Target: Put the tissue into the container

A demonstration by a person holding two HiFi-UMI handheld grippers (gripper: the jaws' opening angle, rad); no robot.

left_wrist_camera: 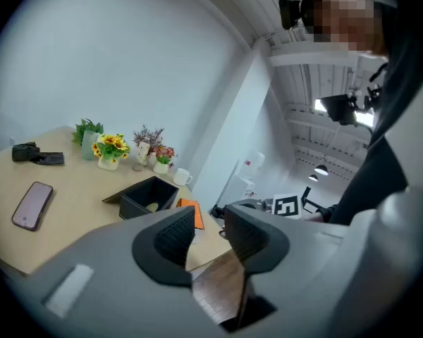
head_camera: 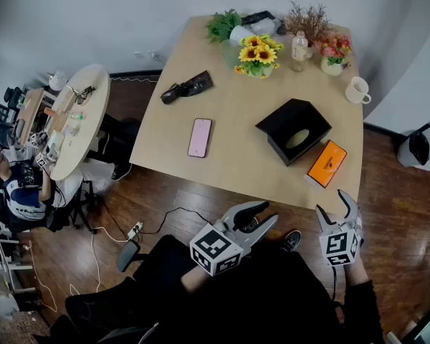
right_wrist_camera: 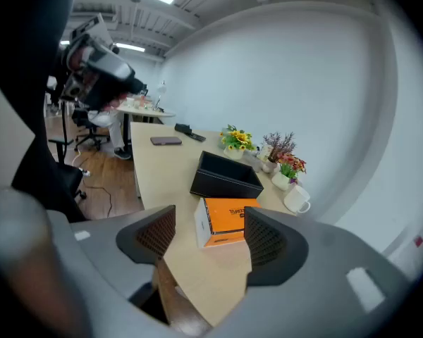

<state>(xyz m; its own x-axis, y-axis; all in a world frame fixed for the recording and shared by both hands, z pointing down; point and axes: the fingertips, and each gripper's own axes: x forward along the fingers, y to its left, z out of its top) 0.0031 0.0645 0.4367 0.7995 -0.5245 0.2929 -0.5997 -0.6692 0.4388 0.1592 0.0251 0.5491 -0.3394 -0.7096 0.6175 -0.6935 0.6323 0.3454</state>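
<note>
Orange tissue pack (head_camera: 326, 163) is lying at the bench (head_camera: 251, 167) edge, lower right of the head view, just beside the black container (head_camera: 292, 129). My right gripper (head_camera: 333, 205) is hovering nearest, directly below it, jaws apart and empty. My left gripper (head_camera: 267, 212) is likewise gaping.

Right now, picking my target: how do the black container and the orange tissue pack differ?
The black container is larger and open-topped; the orange tissue pack is smaller, flat and closed. The pack lies nearer the table edge than the container. Both are rectangular.
</note>
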